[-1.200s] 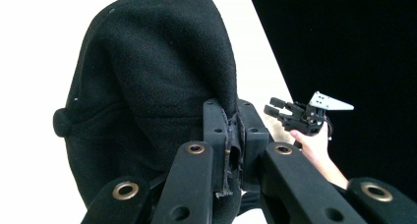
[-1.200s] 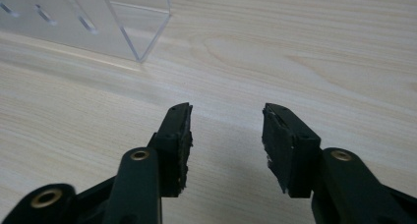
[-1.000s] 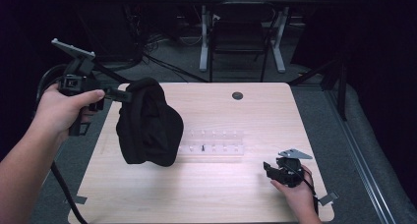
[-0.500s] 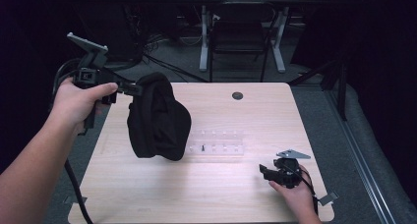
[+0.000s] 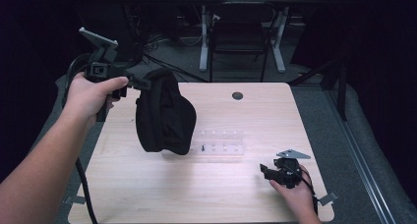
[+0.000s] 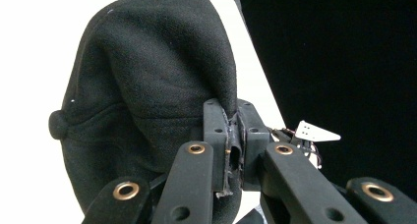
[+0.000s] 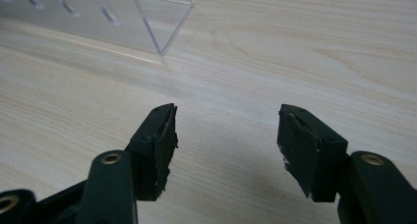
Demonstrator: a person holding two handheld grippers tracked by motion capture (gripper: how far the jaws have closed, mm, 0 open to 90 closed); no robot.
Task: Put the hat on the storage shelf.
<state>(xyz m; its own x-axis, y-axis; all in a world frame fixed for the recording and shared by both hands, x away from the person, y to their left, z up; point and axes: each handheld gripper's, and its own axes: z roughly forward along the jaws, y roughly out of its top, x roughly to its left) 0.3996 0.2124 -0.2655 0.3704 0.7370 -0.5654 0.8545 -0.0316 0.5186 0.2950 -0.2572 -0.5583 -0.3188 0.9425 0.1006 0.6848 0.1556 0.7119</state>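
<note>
A black cap [image 5: 164,113] hangs in the air over the left half of the desk [image 5: 147,194], pinched by its edge in the closed jaws of my left gripper [image 5: 140,82]. Just beside it, a clear acrylic rack [image 5: 221,144] lies on the wood. My right gripper [image 5: 268,170] rests low at the near right, jaws apart, nothing between them.

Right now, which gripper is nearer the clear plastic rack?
Right. The right gripper rests open on the table just past the clear plastic rack's corner; the left gripper holds the black cap aloft beyond its other end.
</note>
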